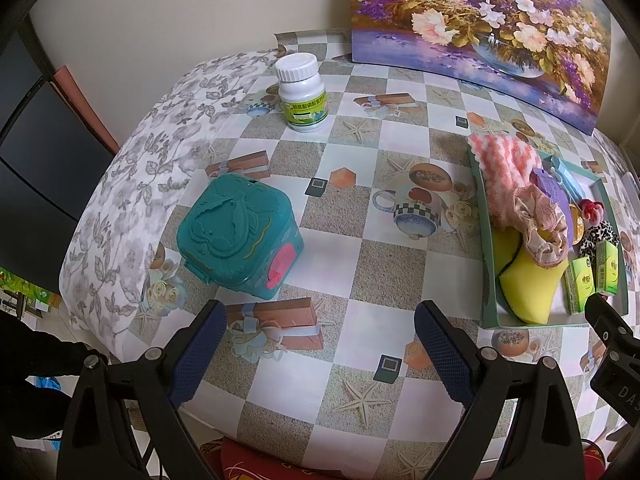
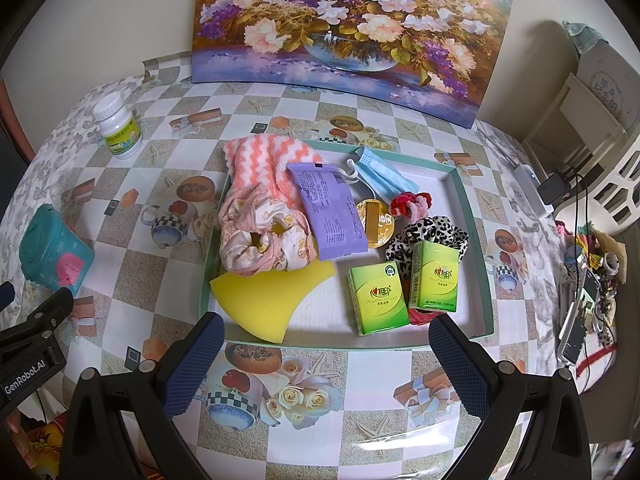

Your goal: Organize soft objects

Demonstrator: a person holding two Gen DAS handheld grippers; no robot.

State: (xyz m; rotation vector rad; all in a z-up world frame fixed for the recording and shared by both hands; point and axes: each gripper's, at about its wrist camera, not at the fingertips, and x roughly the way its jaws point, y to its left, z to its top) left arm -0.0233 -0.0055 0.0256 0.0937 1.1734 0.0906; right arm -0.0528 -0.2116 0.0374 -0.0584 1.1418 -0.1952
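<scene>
A shallow green-rimmed tray (image 2: pixel 468 216) holds a pink-and-white fuzzy cloth (image 2: pixel 260 160), a pink patterned scrunchie (image 2: pixel 260 236), a yellow sponge (image 2: pixel 264 300), a purple packet (image 2: pixel 328 212), blue face masks (image 2: pixel 380 172), a red scrunchie (image 2: pixel 408 202), a leopard scrunchie (image 2: pixel 428 236) and two green tissue packs (image 2: pixel 378 300). My right gripper (image 2: pixel 326 344) is open and empty just in front of the tray. My left gripper (image 1: pixel 320 340) is open and empty over the tablecloth, left of the tray (image 1: pixel 490 280).
A teal plastic box with a pink latch (image 1: pixel 236 236) sits ahead of the left gripper. A white pill bottle (image 1: pixel 302 92) stands at the back. A flower painting (image 2: pixel 352 28) leans on the wall. Cables and clutter (image 2: pixel 580 280) lie at the right.
</scene>
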